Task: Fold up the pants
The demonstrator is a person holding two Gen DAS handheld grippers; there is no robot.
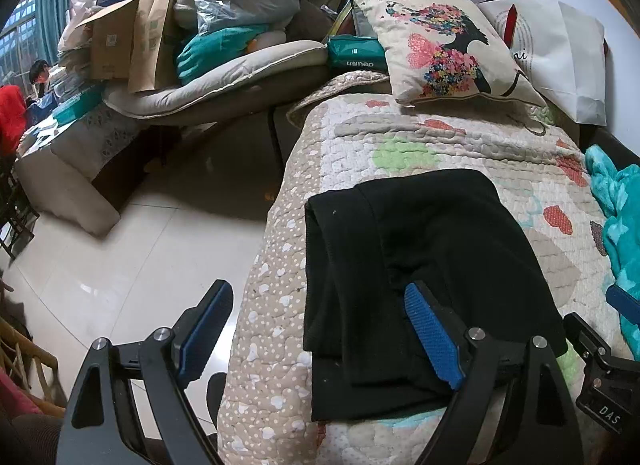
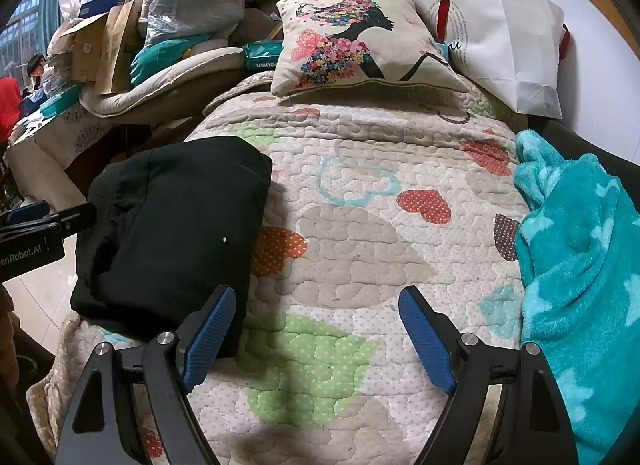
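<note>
Black pants [image 1: 420, 265] lie folded into a compact rectangle on the quilted heart-patterned bedspread [image 1: 460, 145], near its left edge. My left gripper [image 1: 320, 329] hangs open above the bundle's near left part; its right blue pad is over the cloth, its left pad over the floor side. Nothing is held. In the right wrist view the same pants [image 2: 172, 225] sit at the left, and my right gripper [image 2: 320, 337] is open over bare bedspread [image 2: 352, 249] just right of them. The left gripper's body [image 2: 36, 233] shows at the left edge.
A teal fleece blanket [image 2: 576, 257] lies bunched on the bed's right side. A printed cushion [image 2: 352, 45] and a white paper bag [image 2: 504, 49] rest at the head. Piled boxes, bags and cushions [image 1: 192, 37] crowd the left, beyond a tiled floor [image 1: 140, 257]. A person [image 1: 40, 73] sits far left.
</note>
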